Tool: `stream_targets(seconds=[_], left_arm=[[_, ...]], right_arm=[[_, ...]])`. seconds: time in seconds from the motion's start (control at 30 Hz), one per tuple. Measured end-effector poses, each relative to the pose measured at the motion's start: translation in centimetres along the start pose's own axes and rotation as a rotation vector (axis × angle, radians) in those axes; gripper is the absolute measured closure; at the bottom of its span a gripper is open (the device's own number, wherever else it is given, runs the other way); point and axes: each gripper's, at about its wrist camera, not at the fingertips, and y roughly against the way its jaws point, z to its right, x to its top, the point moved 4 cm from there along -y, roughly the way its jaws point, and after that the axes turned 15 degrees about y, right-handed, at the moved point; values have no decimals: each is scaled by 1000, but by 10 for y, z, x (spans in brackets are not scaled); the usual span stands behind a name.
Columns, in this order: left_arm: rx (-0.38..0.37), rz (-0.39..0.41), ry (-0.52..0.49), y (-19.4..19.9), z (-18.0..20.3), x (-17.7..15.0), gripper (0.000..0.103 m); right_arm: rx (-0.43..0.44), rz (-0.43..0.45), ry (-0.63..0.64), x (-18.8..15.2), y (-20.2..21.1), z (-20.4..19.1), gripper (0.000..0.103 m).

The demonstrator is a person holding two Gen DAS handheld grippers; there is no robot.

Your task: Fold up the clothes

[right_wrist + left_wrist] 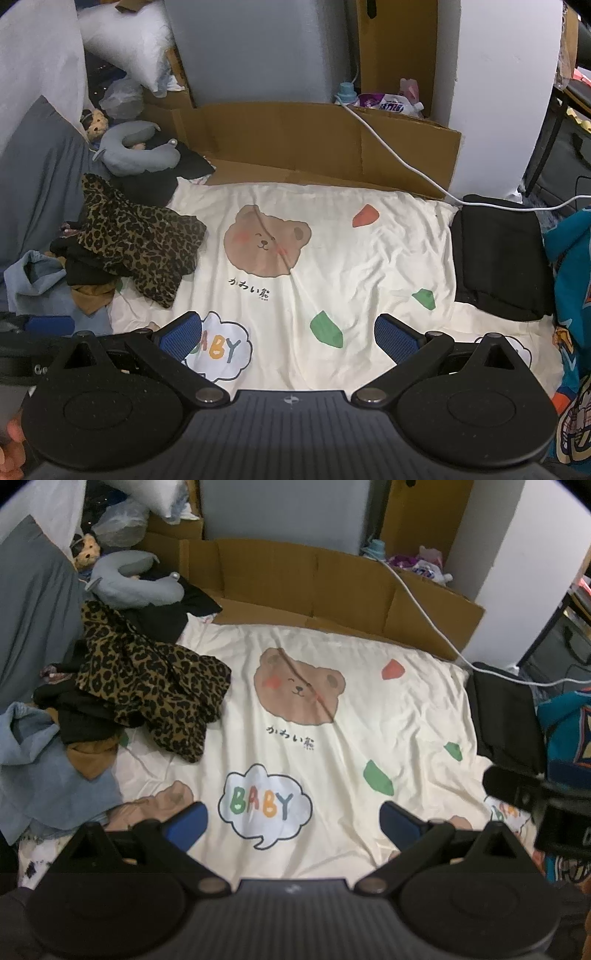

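I hold the left claw (291,821) with its jaws spread wide and empty, angled down over the cream bed sheet (369,716). The right claw (288,338) is likewise fully open and holds nothing. Between both claws the sheet lies bare. The clothes pile (110,701) sits at the left edge of the bed, well apart from either claw, with a leopard-print garment (155,686) on top. A folded black garment (498,258) rests at the right edge. I judge the leopard fabric thin, soft and limp: it will sag and slide. I would pinch it at a hem or corner, one claw per side, not mid-bundle.
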Motion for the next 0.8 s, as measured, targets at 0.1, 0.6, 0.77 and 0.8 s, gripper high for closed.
stream_targets(seconds=[0.1,0.6,0.77,0.8], left_arm=[[-13,7,-8,1,0,0,3],[-17,-1,-9,5,2,2,3],[-16,1,-1,7,-1,4,3],[-16,1,0,7,-2,4,3]], right_arm=[[-19,-1,11,0,-2,-2,0],[6,11,-4,-6,-3,-4,0],[9,11,2,-4,-4,-6,0],[9,10,3,-4,-4,-5,0]])
